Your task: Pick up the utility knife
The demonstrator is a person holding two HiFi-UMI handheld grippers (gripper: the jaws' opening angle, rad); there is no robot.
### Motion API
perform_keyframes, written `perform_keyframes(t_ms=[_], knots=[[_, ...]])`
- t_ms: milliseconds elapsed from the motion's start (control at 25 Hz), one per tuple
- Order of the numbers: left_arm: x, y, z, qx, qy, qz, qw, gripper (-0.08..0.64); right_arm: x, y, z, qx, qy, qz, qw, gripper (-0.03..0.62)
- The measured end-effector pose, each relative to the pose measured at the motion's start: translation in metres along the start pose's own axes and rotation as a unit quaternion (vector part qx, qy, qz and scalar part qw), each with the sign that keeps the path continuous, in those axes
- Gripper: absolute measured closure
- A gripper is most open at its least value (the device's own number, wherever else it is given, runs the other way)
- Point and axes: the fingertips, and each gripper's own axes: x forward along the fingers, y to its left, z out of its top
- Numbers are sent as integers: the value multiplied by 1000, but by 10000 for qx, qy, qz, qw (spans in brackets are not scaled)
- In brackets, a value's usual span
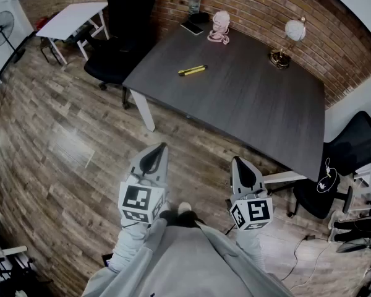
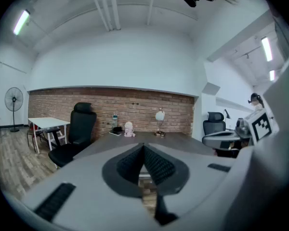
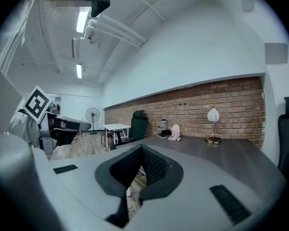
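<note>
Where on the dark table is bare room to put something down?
The whole near half of the table, from the yellow utility knife to the near edge, is bare. Also bare: the strip between knife and globe lamp. Crowded: the far edge by the brick wall, with bottle, phone and pink bundle.

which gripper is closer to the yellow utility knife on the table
Left, slightly. The left gripper is below-left of the utility knife in the head view, the right gripper below-right and farther back.

A red brick wall [image 1: 253, 8] runs behind the dark grey rectangular worktop [image 1: 247, 104]. On the wood-plank floor [image 1: 62, 135] stand a black office chair [image 1: 114, 57], a small white table [image 1: 74, 14] and a pedestal fan [image 1: 0, 28].
</note>
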Motion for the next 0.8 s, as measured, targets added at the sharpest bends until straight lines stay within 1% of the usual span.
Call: perform_keyframes(t_ms=[160, 440, 640, 800], knots=[[-3, 0, 0, 83, -4, 110, 9999, 541, 0, -3, 0, 101, -98, 106, 9998, 577], [-14, 16, -2, 18, 6, 430, 9991, 541, 11, -4, 2, 149, -179, 264, 9994, 577], [-2, 36, 2, -2, -44, 501, 9987, 541, 35, -2, 8, 158, -223, 330, 9991, 577], [21, 64, 8, 22, -72, 442, 9990, 541, 69, 1, 11, 133, -191, 315, 9992, 577]])
